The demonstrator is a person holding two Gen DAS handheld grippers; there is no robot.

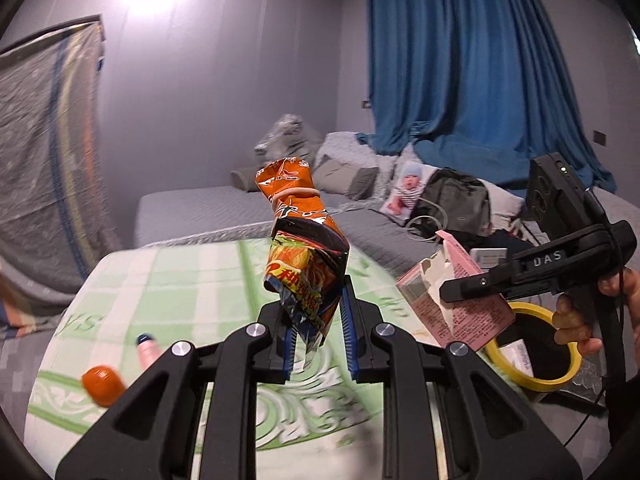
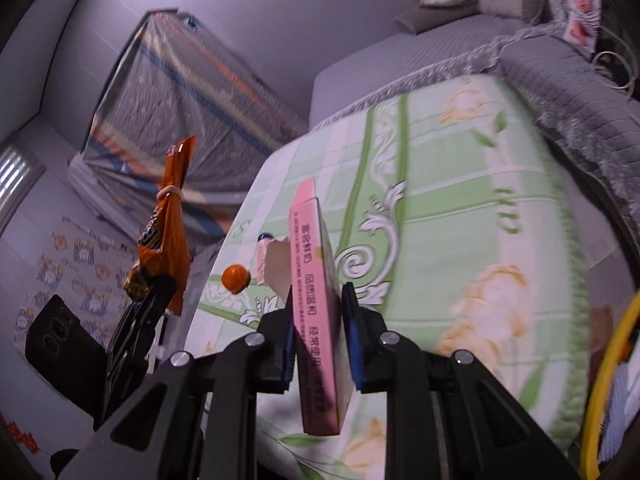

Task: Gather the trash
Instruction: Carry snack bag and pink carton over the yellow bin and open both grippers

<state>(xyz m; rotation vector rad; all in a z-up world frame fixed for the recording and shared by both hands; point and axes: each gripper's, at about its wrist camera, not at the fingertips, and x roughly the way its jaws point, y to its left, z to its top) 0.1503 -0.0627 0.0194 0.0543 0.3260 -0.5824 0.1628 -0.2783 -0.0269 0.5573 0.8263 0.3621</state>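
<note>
My left gripper [image 1: 318, 336] is shut on the lower end of a crumpled orange snack bag [image 1: 304, 240], which is tied with a rubber band and stands up above the blue pads. In the right wrist view the same bag [image 2: 168, 232] hangs at the left in the left gripper [image 2: 152, 292]. My right gripper [image 2: 318, 320] is shut on a torn pink carton [image 2: 316, 300], held edge-on between its pads above the green cloth. From the left wrist view the carton [image 1: 452, 300] shows at the right in the right gripper [image 1: 472, 286], with a person's hand [image 1: 576, 320] on the handle.
A green floral cloth [image 1: 180, 280] covers the surface below. On it lie an orange round object [image 1: 102, 384] and a pink tube with a blue cap [image 1: 146, 350]. A yellow-rimmed bin [image 1: 532, 348] stands at the right. A grey bed [image 1: 200, 208] with pillows and a backpack lies behind.
</note>
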